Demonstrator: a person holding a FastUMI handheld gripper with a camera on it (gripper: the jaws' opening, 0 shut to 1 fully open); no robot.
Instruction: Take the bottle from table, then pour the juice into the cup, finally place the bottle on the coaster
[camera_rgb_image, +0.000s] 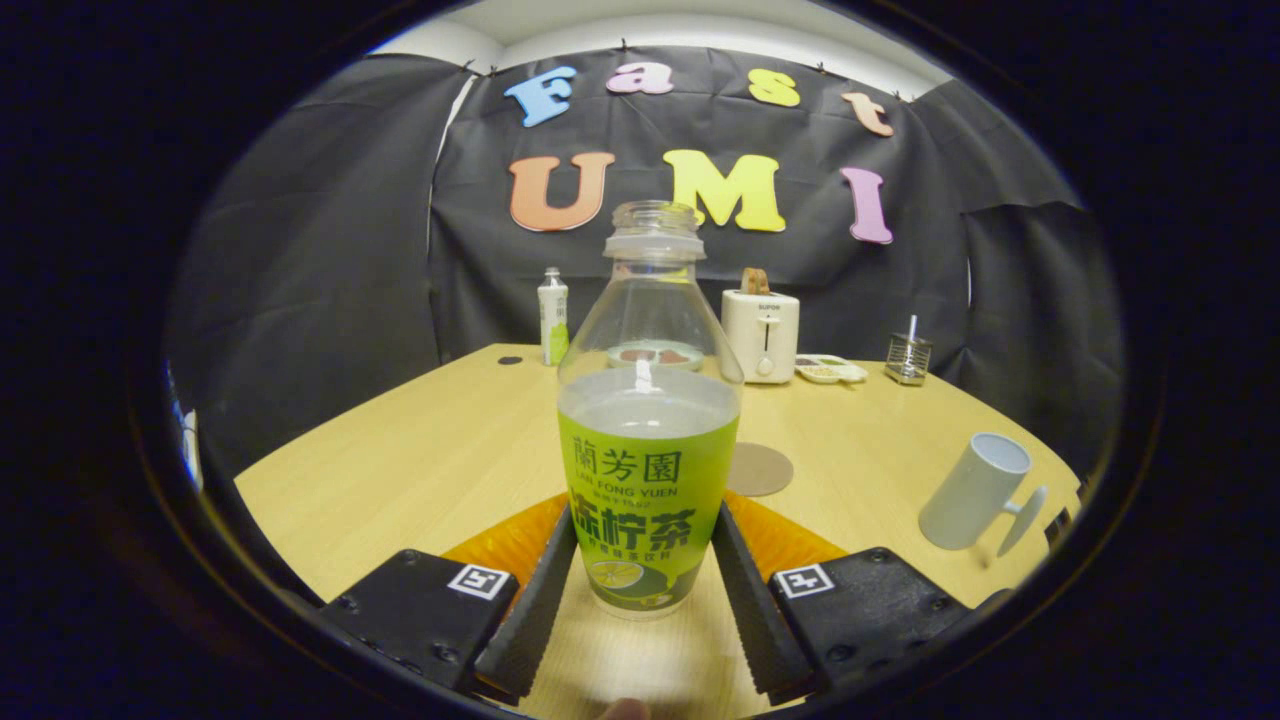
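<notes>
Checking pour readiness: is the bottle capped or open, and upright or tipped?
Open and upright: the bottle shows a bare threaded neck with no cap, standing on the table between the gripper fingers.

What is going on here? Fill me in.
A person's handheld gripper has its two fingers against both sides of an uncapped clear plastic bottle with a green label, gripping it low. The bottle stands upright on the light wooden table, partly full. The round brown coaster lies just beyond it, and the white mug sits off to the right, so nothing looks poured yet.
</notes>
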